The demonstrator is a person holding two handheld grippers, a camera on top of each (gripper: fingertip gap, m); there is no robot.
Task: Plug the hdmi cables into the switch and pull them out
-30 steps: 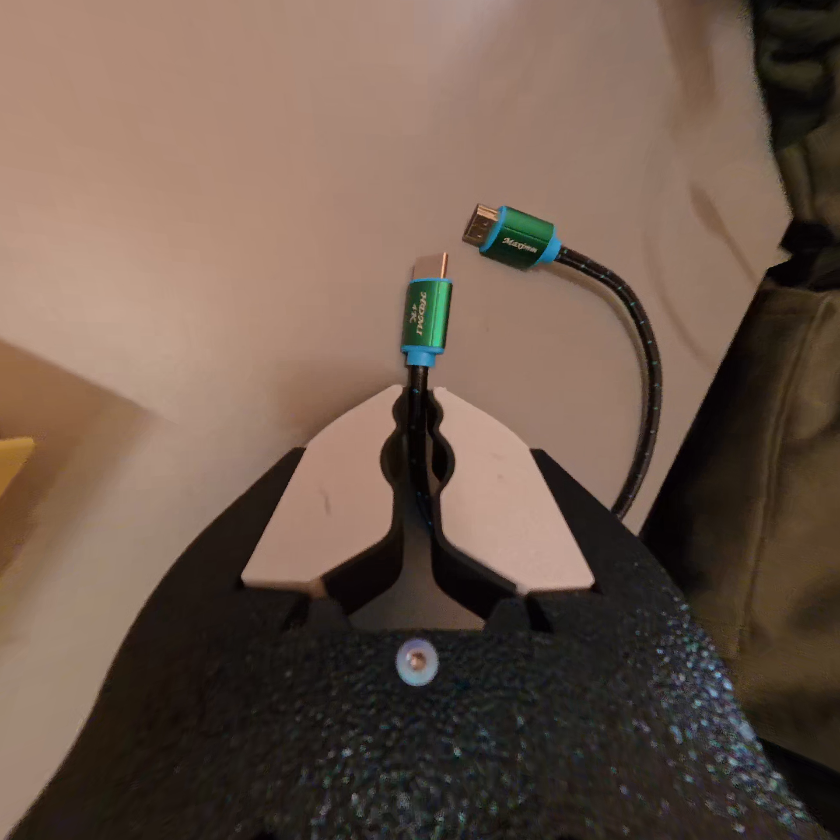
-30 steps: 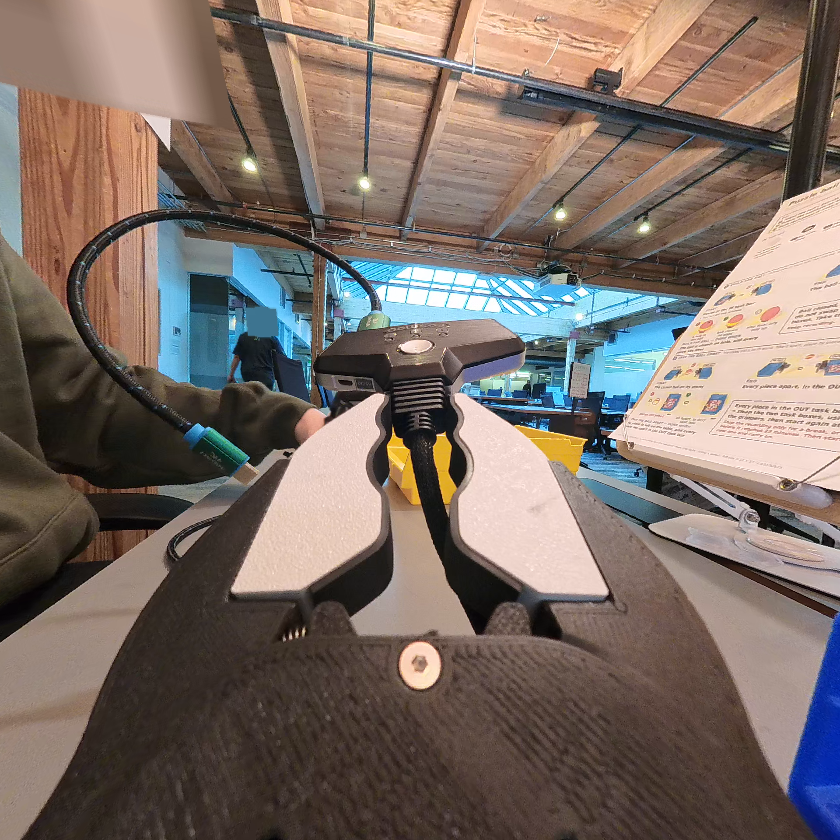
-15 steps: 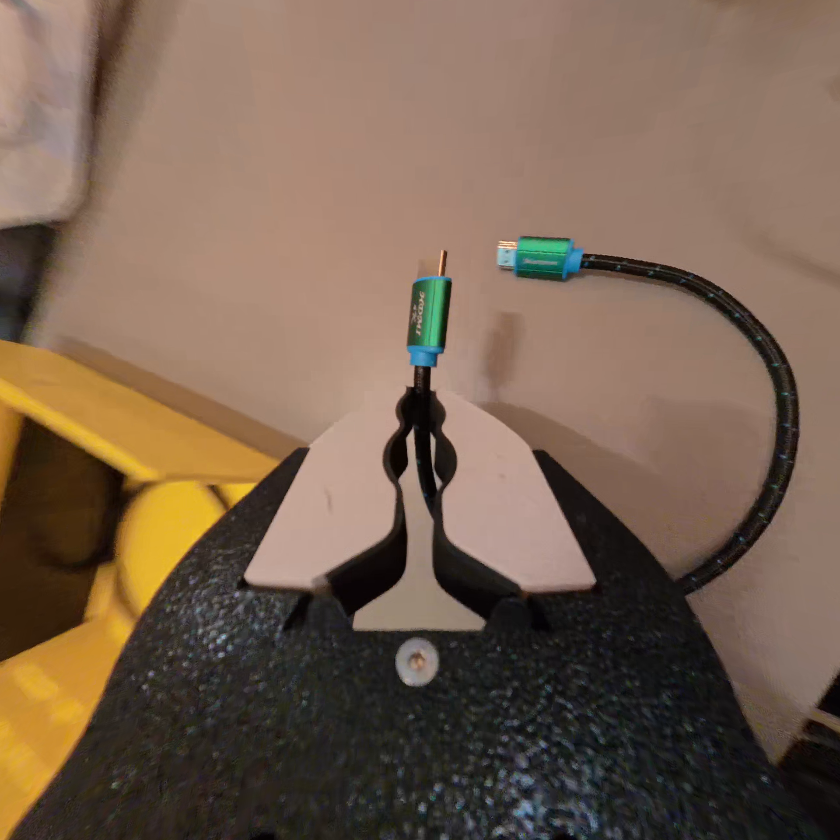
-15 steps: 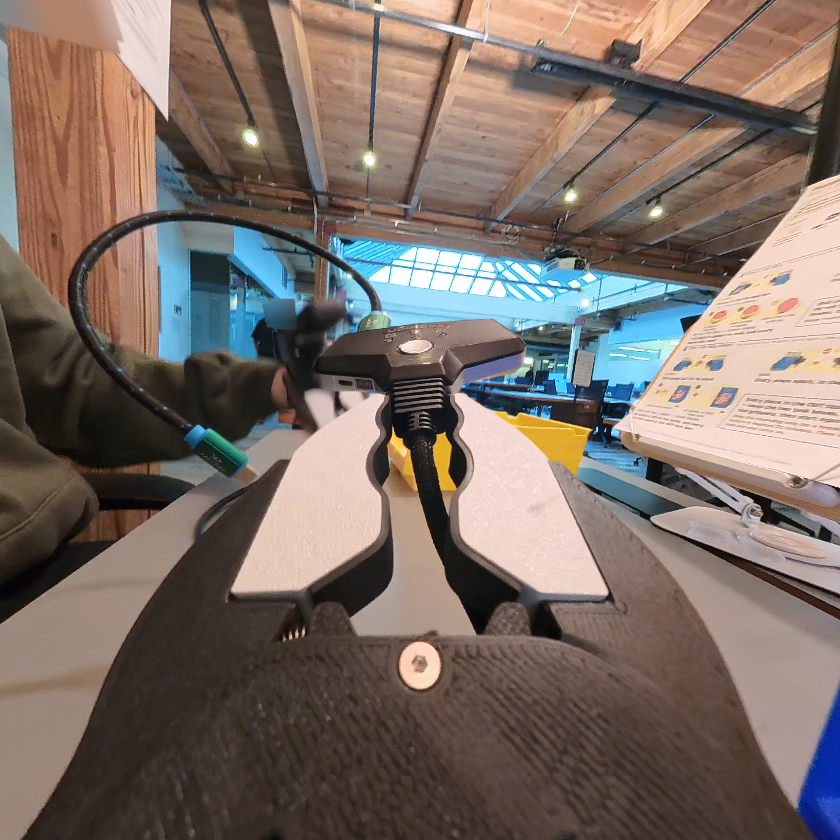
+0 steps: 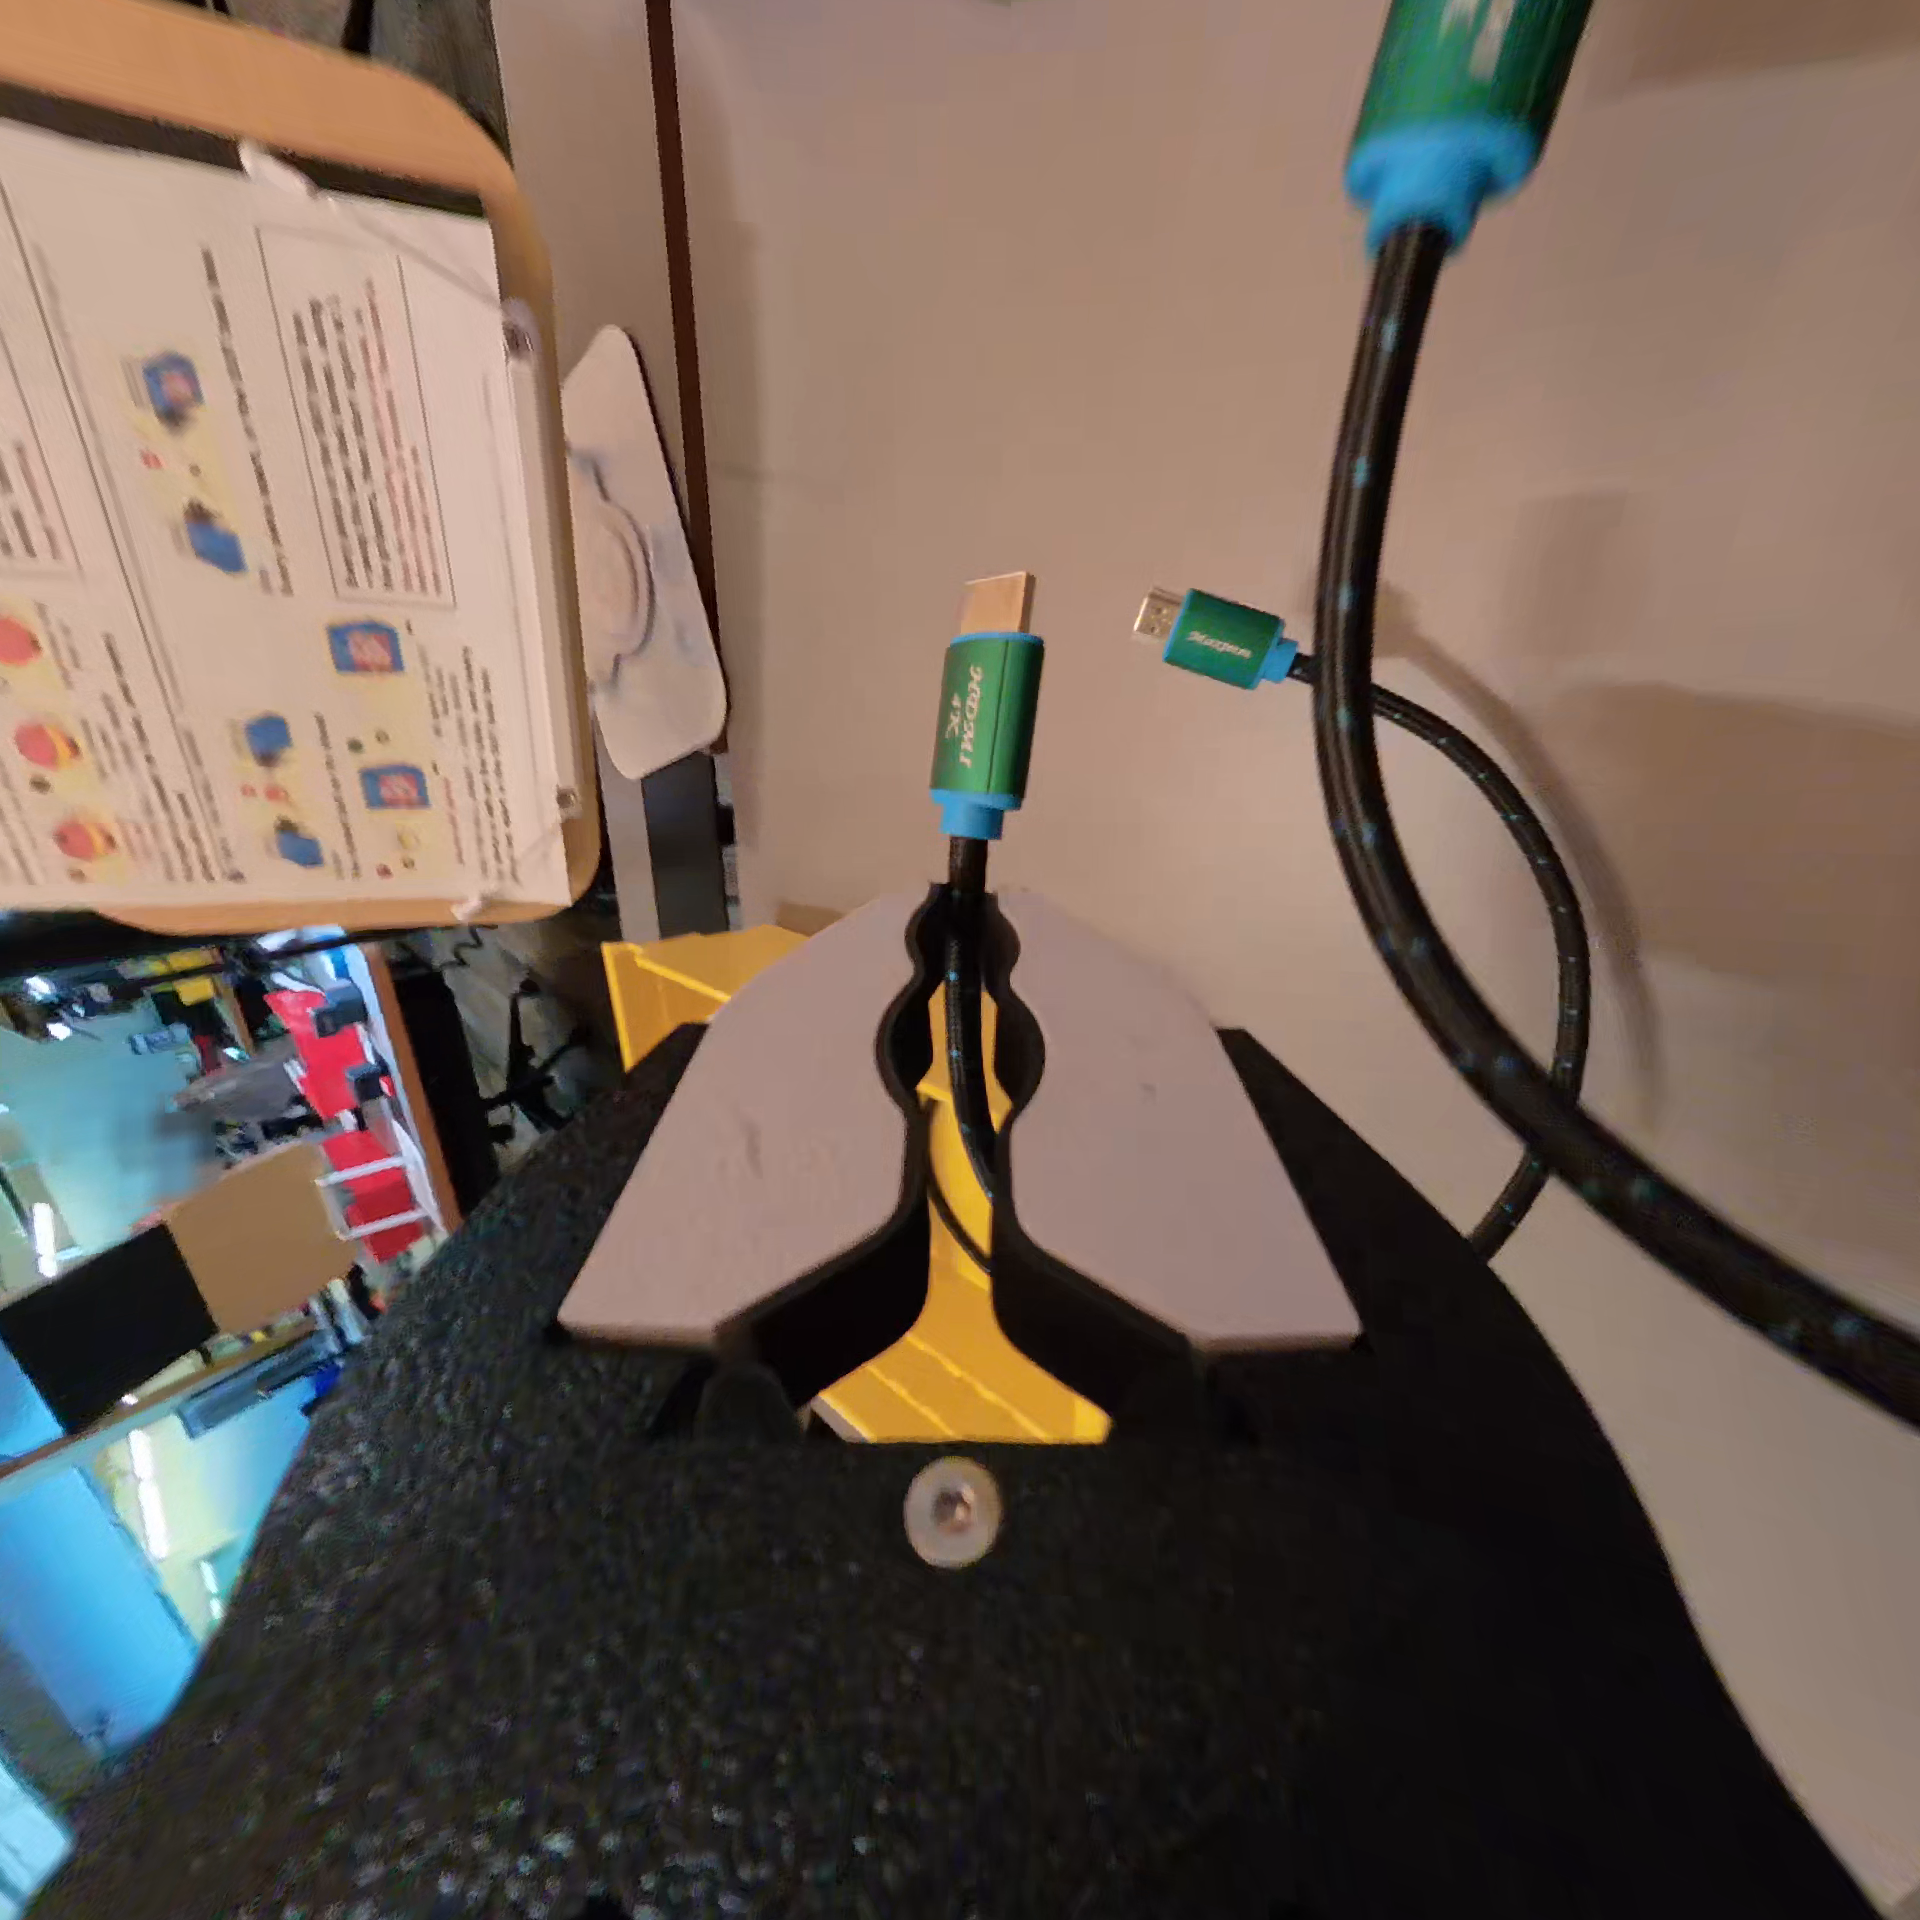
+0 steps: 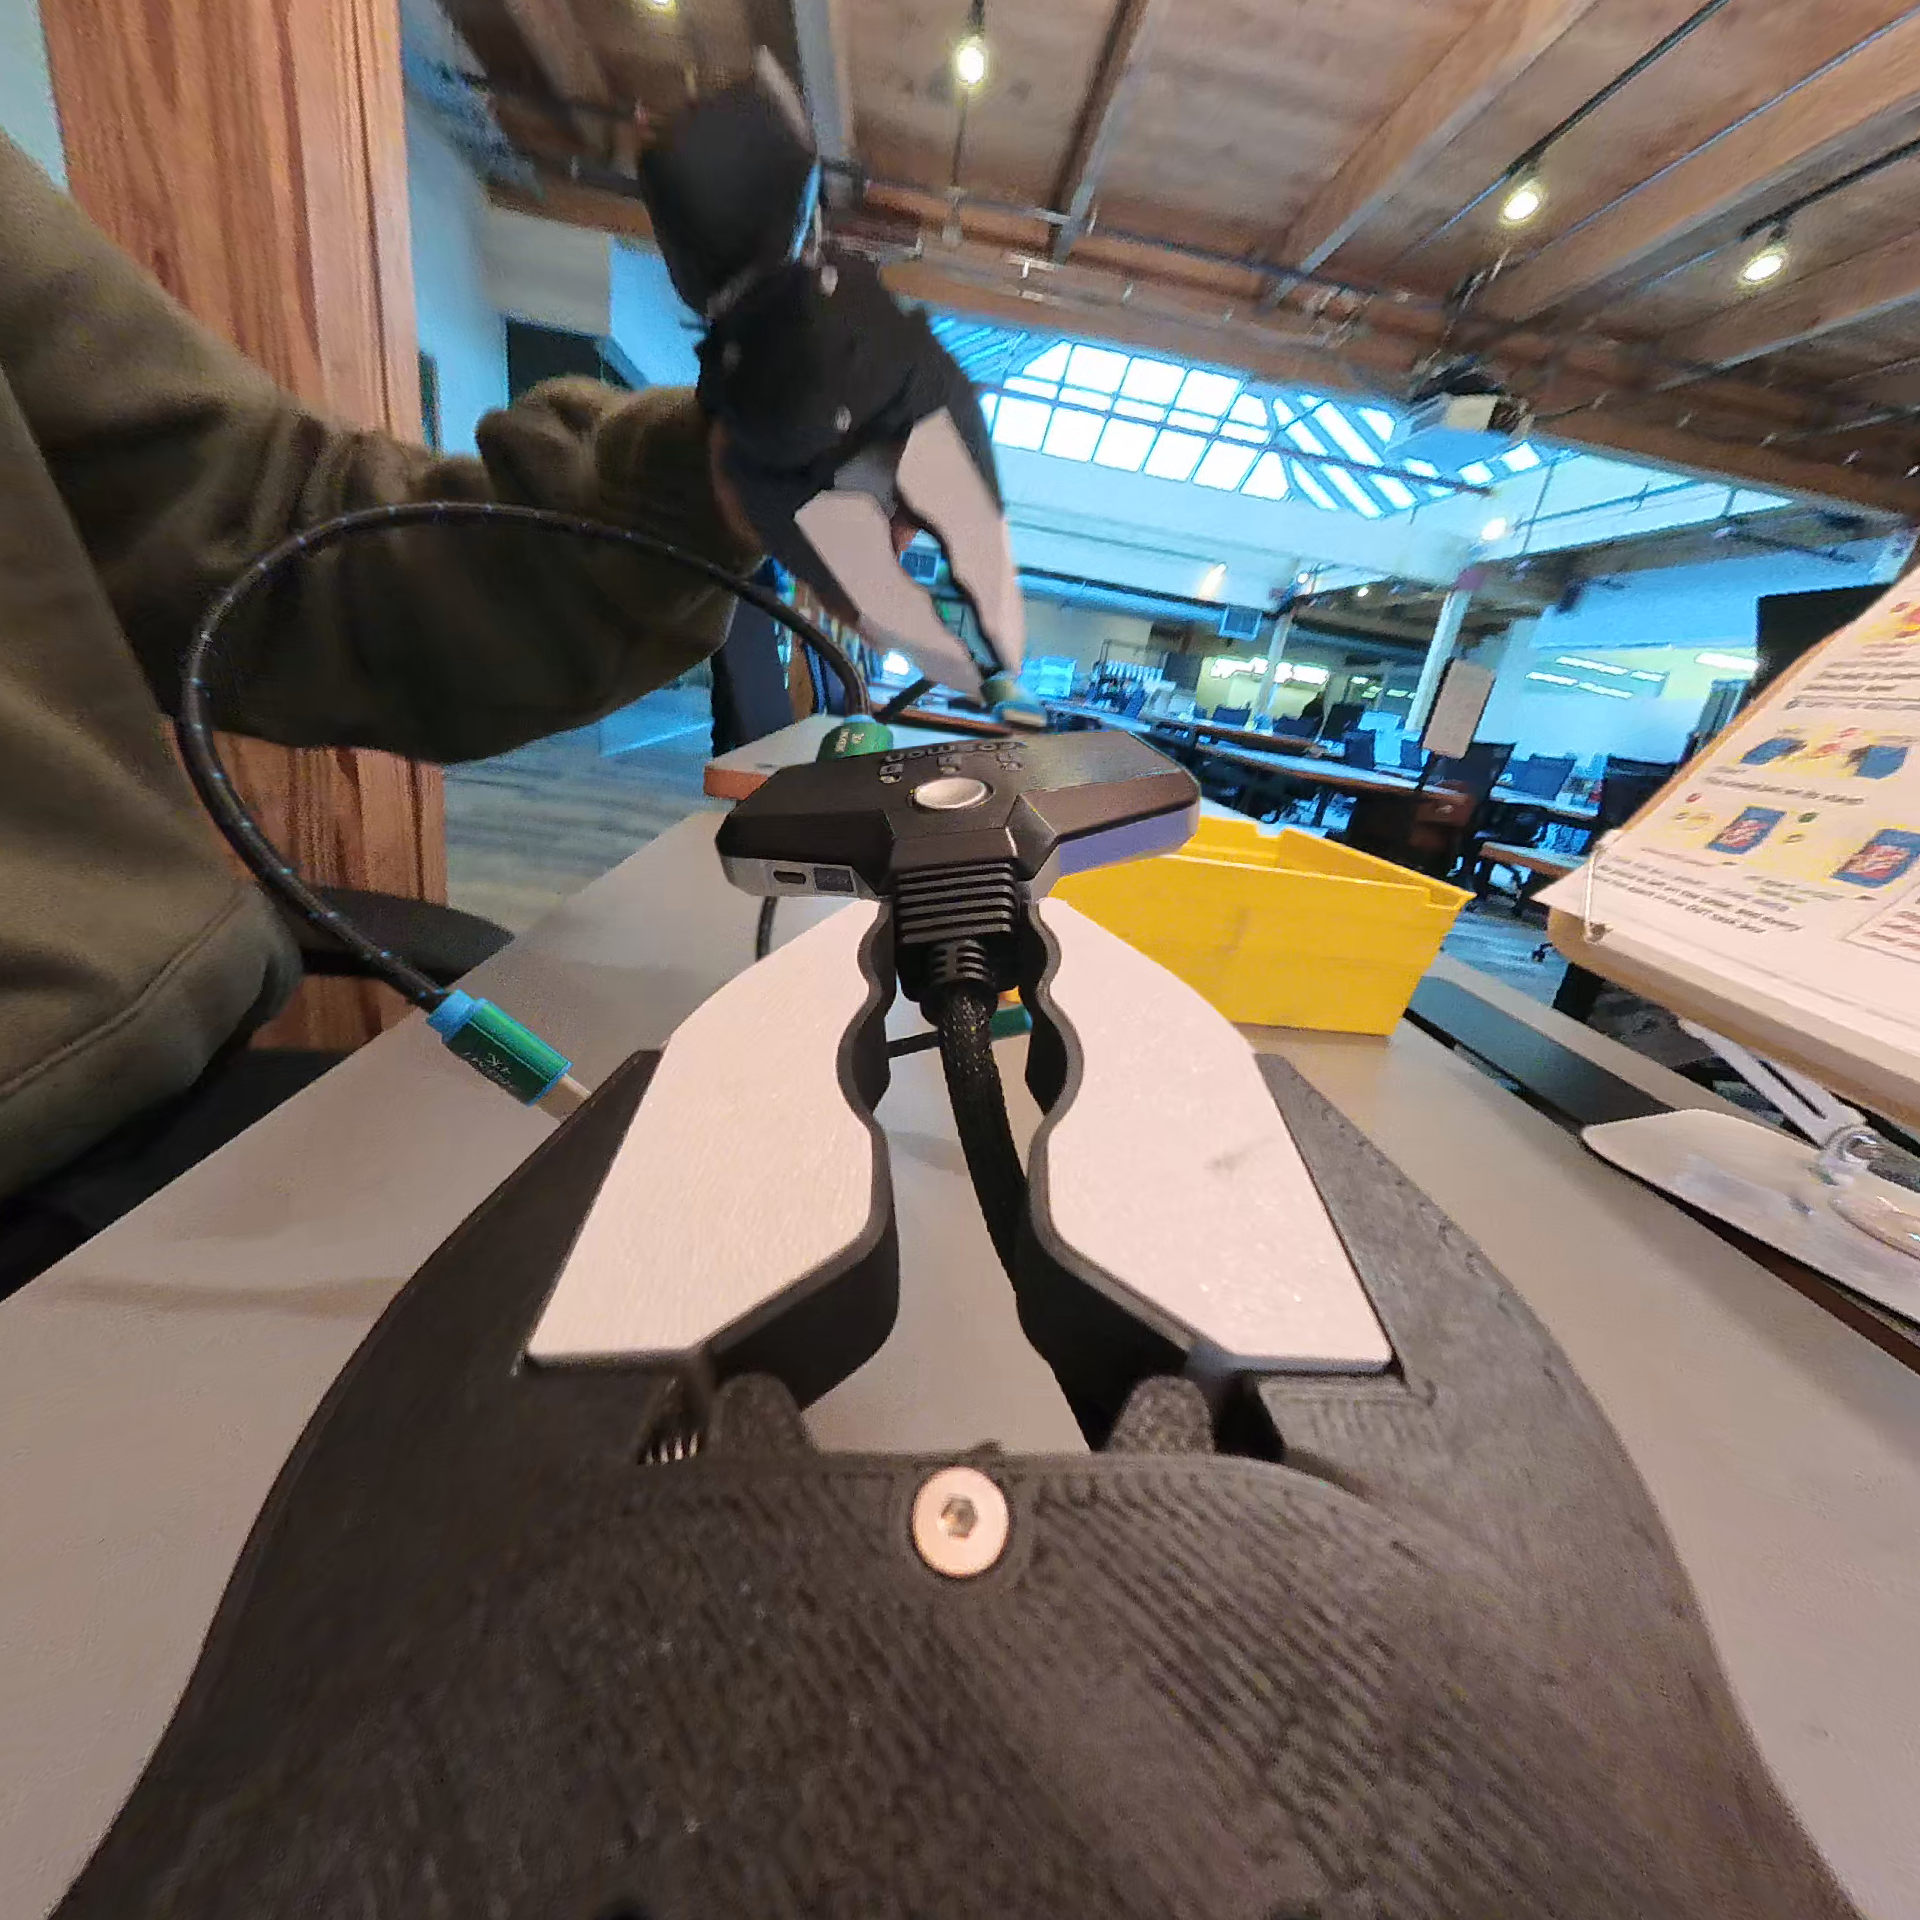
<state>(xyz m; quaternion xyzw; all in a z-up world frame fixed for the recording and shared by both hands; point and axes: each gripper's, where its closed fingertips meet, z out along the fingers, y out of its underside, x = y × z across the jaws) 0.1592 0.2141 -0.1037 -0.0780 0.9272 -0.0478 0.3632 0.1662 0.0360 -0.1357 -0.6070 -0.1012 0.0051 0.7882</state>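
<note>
Where green plug (image 5: 983, 734) bears lettering, gripper-clamped

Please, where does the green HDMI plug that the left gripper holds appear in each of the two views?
Left wrist view: the green plug stands upright at the centre, just above the left gripper, which pinches its cable.
Right wrist view: the same plug is small, in the upper middle, just above the far edge of the black switch.
Shared landmark: the yellow bin.
</note>
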